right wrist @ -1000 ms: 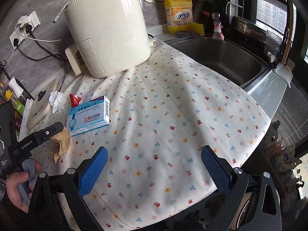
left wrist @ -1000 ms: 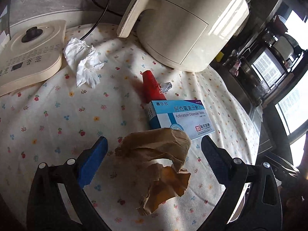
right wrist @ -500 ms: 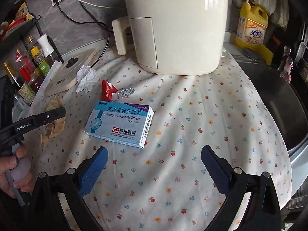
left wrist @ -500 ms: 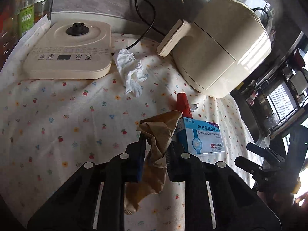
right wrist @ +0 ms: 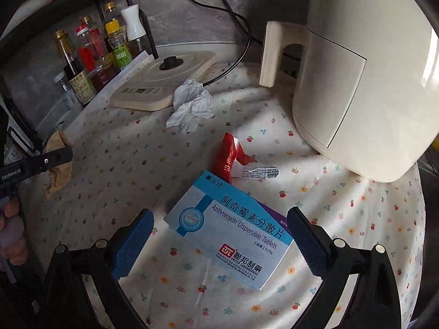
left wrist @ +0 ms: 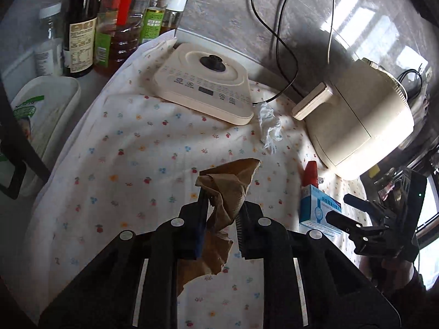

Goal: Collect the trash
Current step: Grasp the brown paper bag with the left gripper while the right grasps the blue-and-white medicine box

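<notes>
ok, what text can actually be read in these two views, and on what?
"Azithromycin Dispersible Tablets", "阿奇霉素分散片", "0.25g": blue-and-white cardboard medicine box.
"GenRobot.AI": black left claw arm.
Red torn wrapper, glass condiment bottles, cream appliance base: print too small or blurred.

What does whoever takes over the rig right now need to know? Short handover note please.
Left hand-held gripper: shut on the crumpled brown paper, held above the floral cloth.
Right hand-held gripper: open, empty, jaws on either side of the blue medicine box, pads not touching it.
Still on the cloth: the box, the red wrapper just behind it, and the white tissue against the cream appliance base, near the air fryer.
Done: brown paper picked up. Left: close on the box, then collect wrapper and tissue. No bin is in view.
</notes>
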### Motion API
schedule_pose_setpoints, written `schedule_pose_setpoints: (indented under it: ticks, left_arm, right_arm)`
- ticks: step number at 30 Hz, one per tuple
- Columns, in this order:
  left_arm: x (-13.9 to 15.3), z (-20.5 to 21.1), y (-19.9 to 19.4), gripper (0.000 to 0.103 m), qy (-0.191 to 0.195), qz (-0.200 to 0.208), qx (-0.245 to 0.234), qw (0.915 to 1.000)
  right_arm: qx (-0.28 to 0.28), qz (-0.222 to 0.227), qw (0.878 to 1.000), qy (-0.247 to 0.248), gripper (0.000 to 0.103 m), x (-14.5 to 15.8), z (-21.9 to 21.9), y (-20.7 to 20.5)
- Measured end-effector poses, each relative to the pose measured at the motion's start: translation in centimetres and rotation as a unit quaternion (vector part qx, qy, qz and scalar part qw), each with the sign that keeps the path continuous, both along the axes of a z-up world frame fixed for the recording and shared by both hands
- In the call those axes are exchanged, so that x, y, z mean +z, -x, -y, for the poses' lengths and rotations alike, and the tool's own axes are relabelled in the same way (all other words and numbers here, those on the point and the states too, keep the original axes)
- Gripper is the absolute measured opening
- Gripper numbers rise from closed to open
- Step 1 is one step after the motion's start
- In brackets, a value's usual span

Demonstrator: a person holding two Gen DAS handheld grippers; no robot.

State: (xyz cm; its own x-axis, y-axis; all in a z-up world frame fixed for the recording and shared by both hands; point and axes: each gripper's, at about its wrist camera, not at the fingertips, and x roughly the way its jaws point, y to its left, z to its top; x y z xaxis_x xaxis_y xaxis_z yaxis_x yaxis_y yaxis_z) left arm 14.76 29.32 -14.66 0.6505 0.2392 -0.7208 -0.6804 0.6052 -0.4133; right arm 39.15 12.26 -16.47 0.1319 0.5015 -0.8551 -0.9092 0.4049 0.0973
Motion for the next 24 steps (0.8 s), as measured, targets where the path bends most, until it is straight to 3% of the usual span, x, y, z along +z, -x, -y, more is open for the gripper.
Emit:
schedule_pose_setpoints:
  ticks: [10,17,24]
  left_arm:
    - [-0.8,0.5,3.2,0.019,0.009,-0.009,0.034,0.9993]
    - [-0.7,0.2,1.8,0.019,0.007,-0.009,-0.004,0.9999]
    - [0.2,-0.5,1.0,0.019,-0.002,0.004,-0.034,0.9994]
  right_arm:
    - [0.026,-0.009,1.000,0.015,0.095,-1.7,-1.2,0.2]
    - [0.031,0.015,0.999,0.033,0.095,-2.0,-1.0,0.5]
    - [0.008,-0.003,0.999,0.040,0.095,-2.4,-0.8,0.3]
